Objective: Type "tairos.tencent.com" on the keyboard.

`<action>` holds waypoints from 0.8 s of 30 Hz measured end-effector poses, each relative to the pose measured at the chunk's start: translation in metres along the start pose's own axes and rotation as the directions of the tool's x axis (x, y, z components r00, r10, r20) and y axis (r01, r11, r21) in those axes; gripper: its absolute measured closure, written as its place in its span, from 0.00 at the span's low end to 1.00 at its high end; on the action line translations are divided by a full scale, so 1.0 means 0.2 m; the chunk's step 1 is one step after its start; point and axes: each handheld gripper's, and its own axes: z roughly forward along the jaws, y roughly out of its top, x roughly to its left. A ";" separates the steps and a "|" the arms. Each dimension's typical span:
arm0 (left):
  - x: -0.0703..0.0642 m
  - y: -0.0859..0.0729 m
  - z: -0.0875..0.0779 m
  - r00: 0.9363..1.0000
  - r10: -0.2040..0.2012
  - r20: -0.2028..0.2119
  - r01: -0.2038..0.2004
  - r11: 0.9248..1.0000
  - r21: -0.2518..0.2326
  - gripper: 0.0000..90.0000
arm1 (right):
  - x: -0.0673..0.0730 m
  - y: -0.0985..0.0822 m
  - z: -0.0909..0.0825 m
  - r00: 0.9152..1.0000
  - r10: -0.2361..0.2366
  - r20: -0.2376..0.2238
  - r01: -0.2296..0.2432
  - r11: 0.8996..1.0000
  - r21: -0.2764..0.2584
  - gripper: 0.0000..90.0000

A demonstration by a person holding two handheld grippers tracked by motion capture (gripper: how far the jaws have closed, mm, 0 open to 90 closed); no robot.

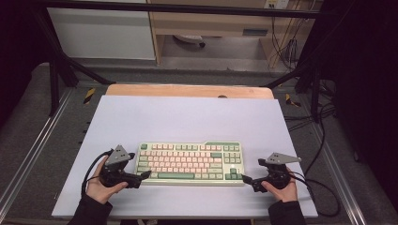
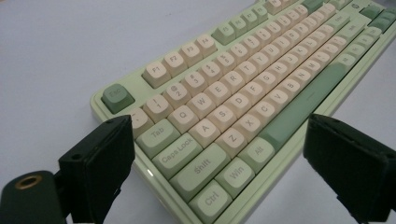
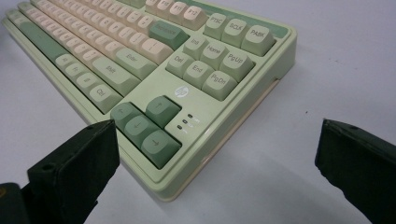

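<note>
Pale lavender tabletop [image 1: 187, 117] carries a green and cream keyboard [image 1: 190, 163] in the lower middle of the high view. At lower left, the left gripper [image 1: 149, 174] sits with its jaws spread wide around the keyboard's near left corner, gripping nothing. At lower right, the right gripper [image 1: 244, 178] is likewise released, its jaws straddling the corner by the arrow keys [image 3: 145, 127].
</note>
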 end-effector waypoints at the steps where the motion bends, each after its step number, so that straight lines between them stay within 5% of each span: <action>1: 0.00 0.01 0.01 1.000 0.003 -0.002 -0.003 1.000 0.003 0.10 | 0.00 0.00 0.00 1.000 0.001 -0.002 -0.001 1.000 0.000 0.00; 24: -0.09 0.12 0.13 1.000 0.030 0.007 -0.030 0.999 0.014 0.27 | 0.00 0.00 0.01 1.000 0.000 -0.001 0.000 1.000 0.008 0.01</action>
